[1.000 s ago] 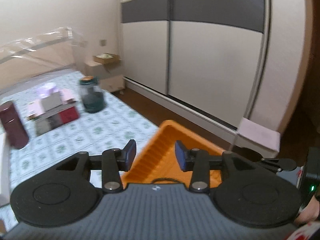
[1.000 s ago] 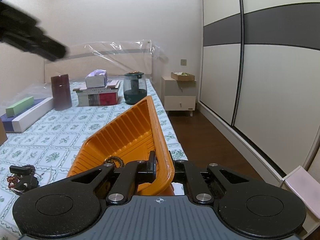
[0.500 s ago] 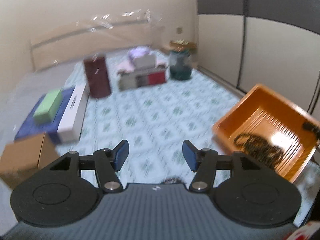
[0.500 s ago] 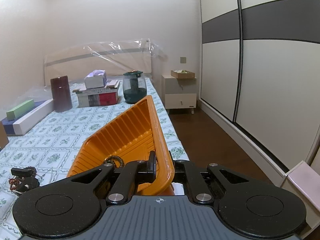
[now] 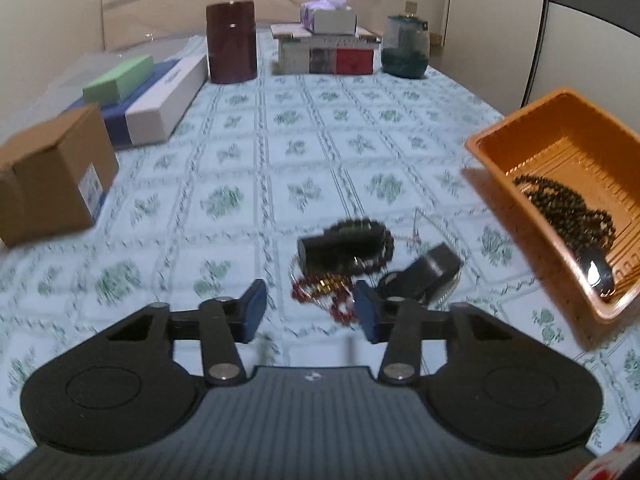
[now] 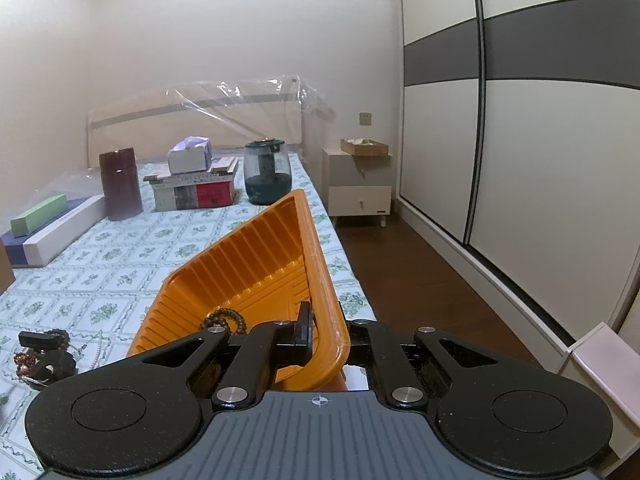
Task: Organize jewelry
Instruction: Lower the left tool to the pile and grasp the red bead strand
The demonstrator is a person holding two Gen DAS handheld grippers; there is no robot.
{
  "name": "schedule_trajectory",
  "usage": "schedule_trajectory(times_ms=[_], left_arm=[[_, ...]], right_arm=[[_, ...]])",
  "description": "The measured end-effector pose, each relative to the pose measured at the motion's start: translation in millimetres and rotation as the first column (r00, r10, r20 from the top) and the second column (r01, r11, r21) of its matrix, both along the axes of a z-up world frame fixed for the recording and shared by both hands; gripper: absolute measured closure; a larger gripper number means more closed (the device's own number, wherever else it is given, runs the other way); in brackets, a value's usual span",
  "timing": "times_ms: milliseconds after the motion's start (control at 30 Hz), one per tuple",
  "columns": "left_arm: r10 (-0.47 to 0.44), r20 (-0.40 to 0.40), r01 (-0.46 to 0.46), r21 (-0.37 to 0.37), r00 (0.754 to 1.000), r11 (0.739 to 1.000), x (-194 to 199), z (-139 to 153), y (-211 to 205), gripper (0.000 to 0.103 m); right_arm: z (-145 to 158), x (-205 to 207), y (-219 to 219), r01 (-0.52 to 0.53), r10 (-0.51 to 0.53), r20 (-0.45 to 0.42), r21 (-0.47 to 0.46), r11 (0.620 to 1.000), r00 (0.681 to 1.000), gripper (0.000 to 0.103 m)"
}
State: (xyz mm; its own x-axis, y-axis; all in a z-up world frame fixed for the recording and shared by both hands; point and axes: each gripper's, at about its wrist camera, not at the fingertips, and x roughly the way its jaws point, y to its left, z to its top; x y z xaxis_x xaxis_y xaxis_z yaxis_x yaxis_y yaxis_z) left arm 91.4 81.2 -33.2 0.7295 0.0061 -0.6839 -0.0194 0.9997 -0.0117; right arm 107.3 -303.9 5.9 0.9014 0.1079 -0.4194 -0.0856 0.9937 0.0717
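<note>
Left gripper [image 5: 308,312] tilted steeply down over the patterned bedspread [image 5: 248,152], jaws part-way apart and closing, nothing between the blue pads [image 5: 251,314]. Just beyond the tips: the loose jewelry pile [image 5: 344,258], made up of red beads [image 5: 316,286], a dark bead bracelet [image 5: 362,232] around a black cylinder, a thin pale chain [image 5: 420,224] and a black angular piece [image 5: 424,272]. The picture is blurred, so the finer links are unreadable.

Right gripper [image 6: 326,330] held low and only slightly nose-down, jaws together and clamped on the rim of the orange tray [image 6: 260,264]. The tray is tilted, one long edge raised off the bedspread at the bed's edge.

Left wrist view alone shows the tray's contents: dark bead strands [image 5: 568,210] in a heap on the ribbed floor, and a shiny dark item in the low corner. From the right wrist only a loop of brown beads [image 6: 224,318] shows over the gripper body; the pile sits small at far left.

Further out, left wrist view: cardboard box [image 5: 52,176], white and blue long boxes with a green box [image 5: 118,80] on top, maroon canister [image 5: 231,42], stacked books with a tissue box [image 5: 328,18], dark green glass jar [image 5: 405,50].

Right wrist view only: nightstand [image 6: 358,182] past the bed, wood floor, sliding wardrobe doors [image 6: 540,128], plastic-wrapped headboard [image 6: 192,118].
</note>
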Motion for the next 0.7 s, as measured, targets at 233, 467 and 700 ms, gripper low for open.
schedule_trajectory(times_ms=[233,467,700], left_arm=[[0.015,-0.015,-0.015,-0.015,1.0,1.0,6.9,-21.5,-6.9,0.084],[0.009,-0.024,-0.01,-0.03,1.0,0.999,20.1,-26.7,-10.2,0.091],[0.0,-0.045,-0.001,-0.034,0.999,0.999,24.6,-27.1,-8.7,0.099]], right_arm=[[-0.9,1.4,-1.2,0.0,0.0,-0.003,-0.004,1.0,1.0,0.096],[-1.3,1.8,-1.1,0.002,-0.002,-0.004,-0.007,1.0,1.0,0.096],[-2.4,2.0,-0.8,0.005,-0.005,-0.007,-0.009,1.0,1.0,0.096]])
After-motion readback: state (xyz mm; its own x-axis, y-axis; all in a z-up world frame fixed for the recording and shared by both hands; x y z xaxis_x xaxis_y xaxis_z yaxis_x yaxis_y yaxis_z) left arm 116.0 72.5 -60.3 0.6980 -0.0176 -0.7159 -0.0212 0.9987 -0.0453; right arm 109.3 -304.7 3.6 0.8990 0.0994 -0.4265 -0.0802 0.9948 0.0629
